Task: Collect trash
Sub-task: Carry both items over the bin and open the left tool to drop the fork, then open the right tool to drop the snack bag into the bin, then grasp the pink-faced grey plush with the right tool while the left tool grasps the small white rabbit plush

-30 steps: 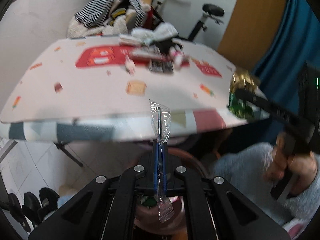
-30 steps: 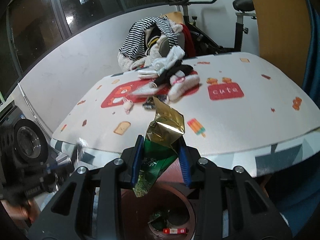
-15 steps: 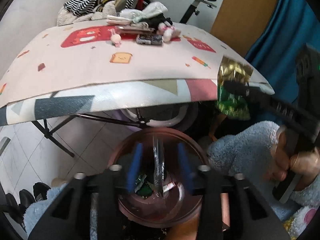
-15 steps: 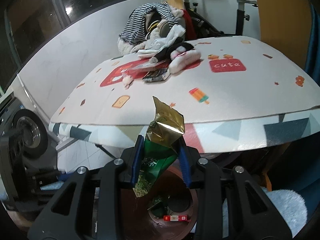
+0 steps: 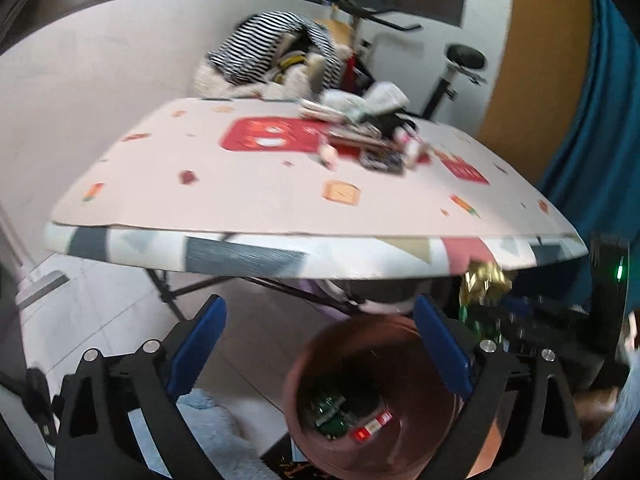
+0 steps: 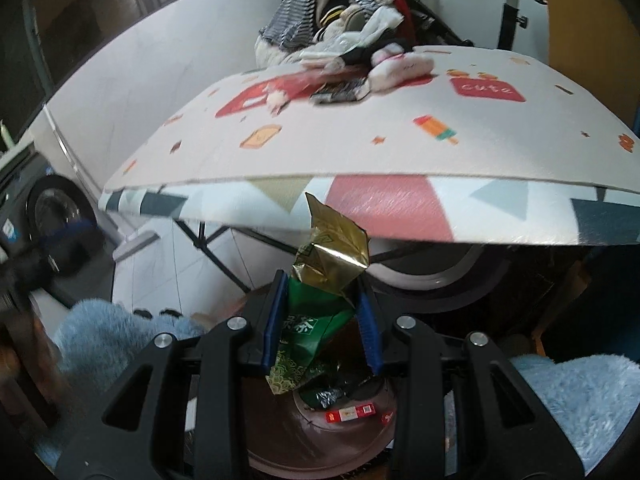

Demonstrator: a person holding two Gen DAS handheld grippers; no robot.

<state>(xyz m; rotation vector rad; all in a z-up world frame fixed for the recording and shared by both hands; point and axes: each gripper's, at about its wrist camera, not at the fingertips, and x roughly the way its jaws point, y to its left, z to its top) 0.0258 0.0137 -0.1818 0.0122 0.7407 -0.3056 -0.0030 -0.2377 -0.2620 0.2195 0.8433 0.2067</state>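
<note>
1. Bottom of the right wrist view: your right gripper (image 6: 322, 320) is clamped on a green-and-gold foil packet (image 6: 320, 308), blue pads pressing both sides, the gold torn end sticking up past the fingertips.
2. Directly beneath it, at lower centre, sits the brown bin (image 6: 320, 436), with a red-and-white wrapper (image 6: 352, 414) and dark scraps already inside. The packet hangs over the opening, so the drop looks nearly lined up.
3. To do it well, centre the packet's lower tip over the bin mouth before you let the jaws part; the crumpled foil may cling to one pad, so a full release is likely safer than a partial one.
4. Bottom of the left wrist view: your left gripper (image 5: 320, 344) stands wide apart and empty, angled over the same bin from its left side. Keep it clear of the falling packet.
5. Middle of both views: the patterned table (image 6: 400, 208) edge overhangs the bin.
6. Upper centre: more clutter (image 6: 344, 76), blurred, lies on the table's far side, below a pile of striped clothing (image 6: 304, 4).
</note>
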